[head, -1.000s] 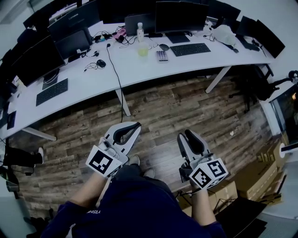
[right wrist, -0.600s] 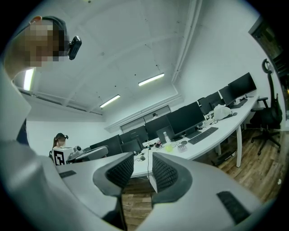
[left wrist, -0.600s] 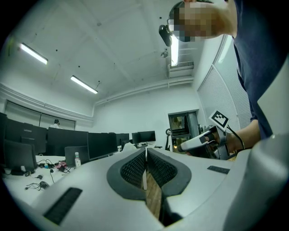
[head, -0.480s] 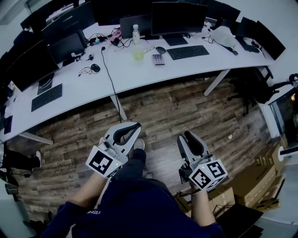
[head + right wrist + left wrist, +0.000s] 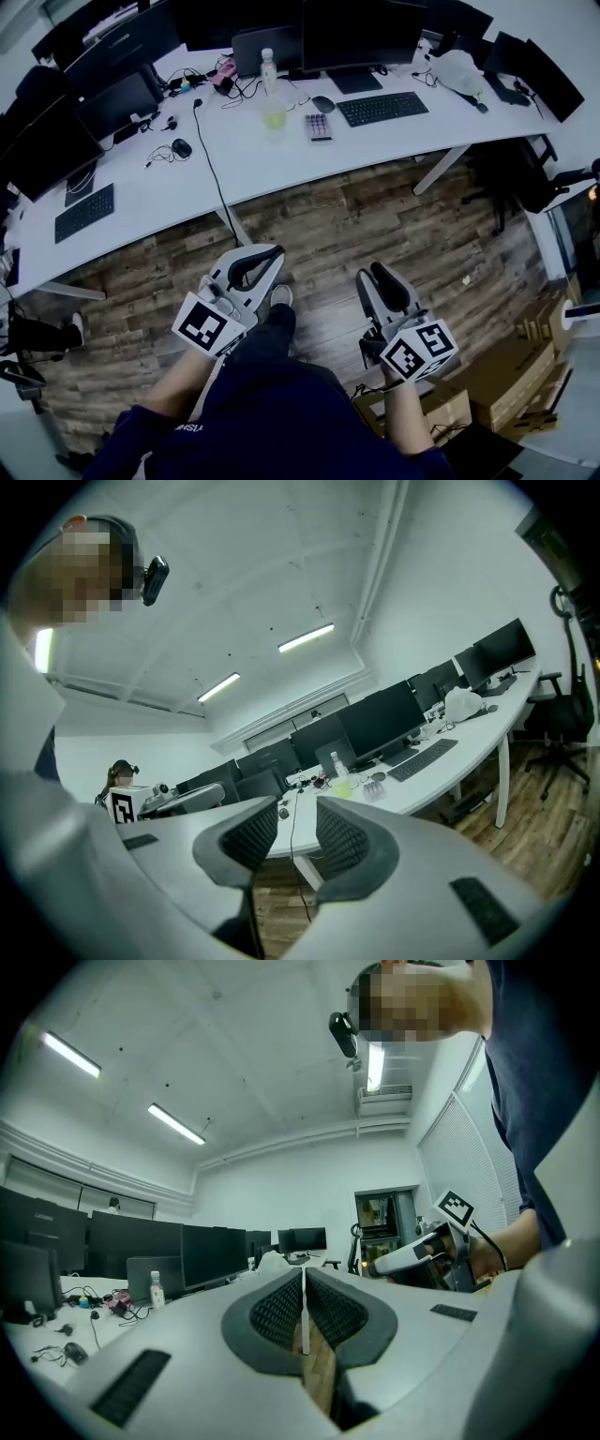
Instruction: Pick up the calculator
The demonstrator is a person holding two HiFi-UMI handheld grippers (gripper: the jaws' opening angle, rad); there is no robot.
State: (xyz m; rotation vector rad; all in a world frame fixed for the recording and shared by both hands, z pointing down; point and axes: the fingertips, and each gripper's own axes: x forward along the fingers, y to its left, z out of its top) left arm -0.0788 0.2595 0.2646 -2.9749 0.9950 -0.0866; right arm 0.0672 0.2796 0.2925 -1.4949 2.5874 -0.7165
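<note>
The calculator (image 5: 319, 127), small and grey with dark keys, lies on the long white desk (image 5: 281, 159) far ahead, between a green cup and a black keyboard. It also appears small in the right gripper view as the calculator (image 5: 375, 790) beyond the jaws. My left gripper (image 5: 272, 255) is held low above the wood floor with its jaws pressed together and nothing in them. My right gripper (image 5: 375, 278) hangs beside it, its jaws a little apart and empty. Both are well short of the desk.
On the desk are a keyboard (image 5: 382, 108), a mouse (image 5: 324, 103), a green cup (image 5: 274, 114), a bottle (image 5: 269, 67), monitors and a black cable (image 5: 211, 155). Cardboard boxes (image 5: 506, 366) stand at the lower right. A chair (image 5: 553, 178) is at the right.
The desk and calculator have slid lower and nearer in the head view, as the person steps toward them. Both grippers keep their places and states.
</note>
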